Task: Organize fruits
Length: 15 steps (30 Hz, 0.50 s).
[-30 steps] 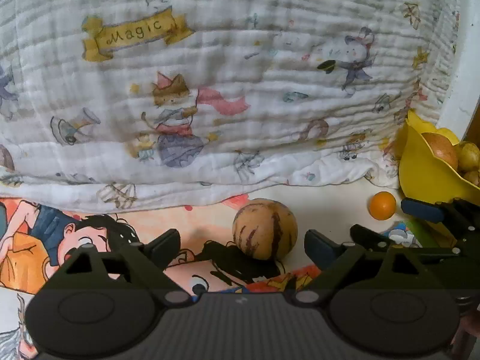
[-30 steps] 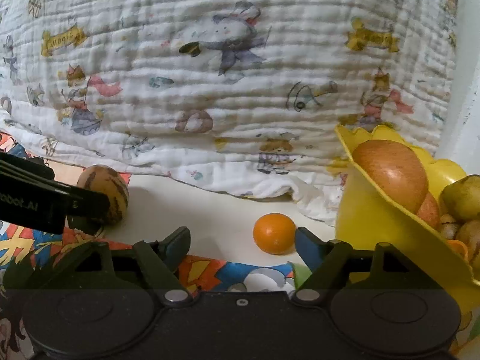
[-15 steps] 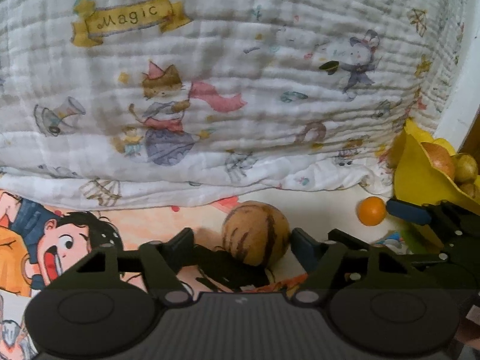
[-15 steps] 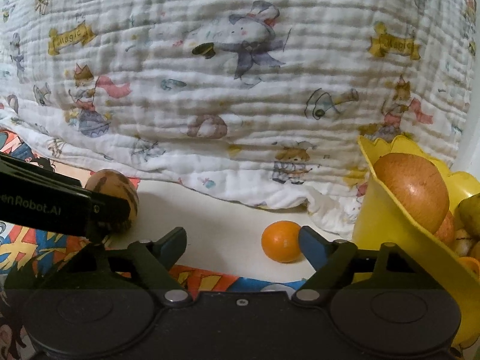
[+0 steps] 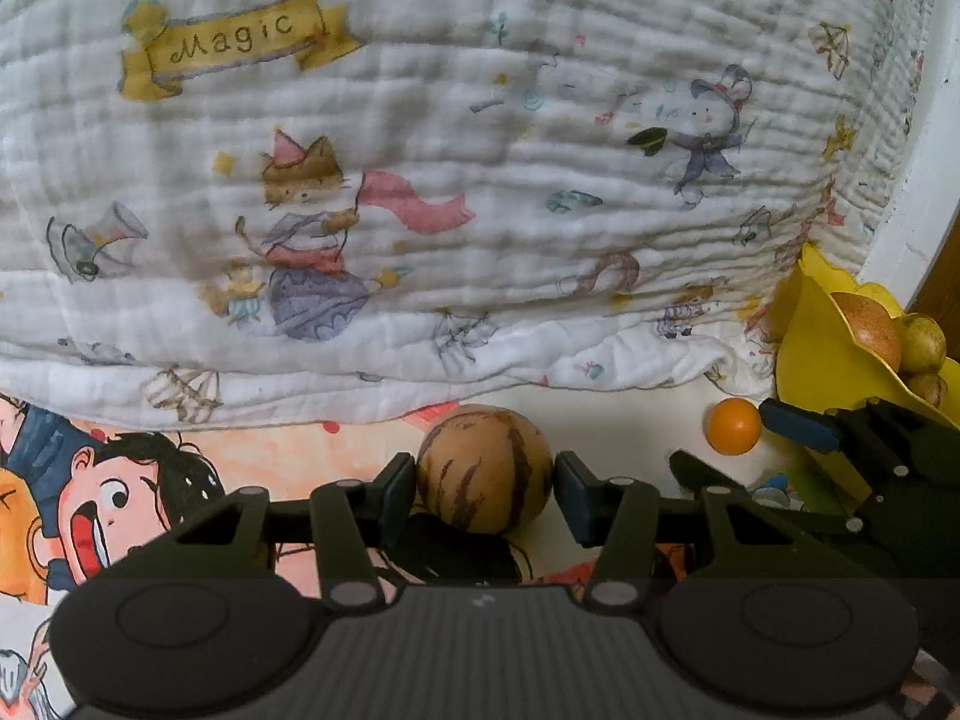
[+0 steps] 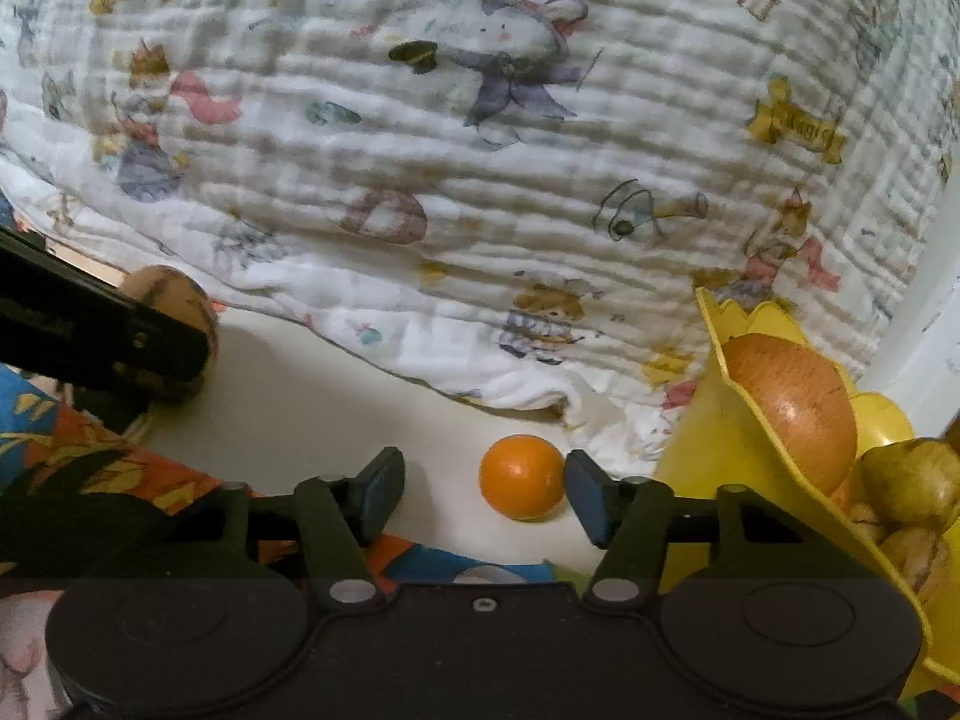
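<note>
Both fruits are best squeezed centrally: the striped brown fruit [image 5: 483, 468] bracketed by the wide left gripper [image 5: 483, 489], the orange [image 6: 522, 476] by the wide right gripper [image 6: 483, 495].

The left tool [image 5: 485, 489] sits low and level, its fingers [image 5: 397, 495] parted, the left pad seemingly in contact, the right one just clear. The right tool [image 6: 483, 495] is also low and level, fingers [image 6: 585, 495] spread wide, gripping nothing, just to the left tool's right.
</note>
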### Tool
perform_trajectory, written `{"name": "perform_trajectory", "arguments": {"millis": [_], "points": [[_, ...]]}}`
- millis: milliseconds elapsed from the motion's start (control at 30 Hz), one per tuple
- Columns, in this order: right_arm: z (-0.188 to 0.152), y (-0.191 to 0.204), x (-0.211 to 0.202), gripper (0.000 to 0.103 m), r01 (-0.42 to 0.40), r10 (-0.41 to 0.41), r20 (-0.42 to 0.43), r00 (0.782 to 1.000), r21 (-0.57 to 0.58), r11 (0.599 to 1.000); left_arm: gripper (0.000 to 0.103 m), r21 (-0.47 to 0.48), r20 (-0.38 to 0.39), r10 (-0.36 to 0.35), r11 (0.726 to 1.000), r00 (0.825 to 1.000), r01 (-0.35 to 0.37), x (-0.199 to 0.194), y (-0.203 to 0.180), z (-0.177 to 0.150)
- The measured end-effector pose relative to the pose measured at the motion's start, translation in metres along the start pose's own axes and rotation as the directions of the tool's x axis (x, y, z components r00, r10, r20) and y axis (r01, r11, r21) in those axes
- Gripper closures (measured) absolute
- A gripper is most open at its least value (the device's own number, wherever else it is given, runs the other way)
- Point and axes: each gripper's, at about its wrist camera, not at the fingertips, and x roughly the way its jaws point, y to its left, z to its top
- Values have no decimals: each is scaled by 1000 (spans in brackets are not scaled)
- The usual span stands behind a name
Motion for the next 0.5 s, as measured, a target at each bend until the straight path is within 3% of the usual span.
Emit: {"name": "perform_trajectory", "arguments": {"millis": [300, 500], "points": [[1, -1, 8, 68, 91, -92, -19, 996, -51, 995, 49, -20, -20, -3, 1000, 1000, 3, -5, 3, -2], [3, -4, 2, 70, 74, -75, -16, 997, -43, 996, 49, -19, -38, 8, 1000, 999, -8, -13, 3, -3]]}}
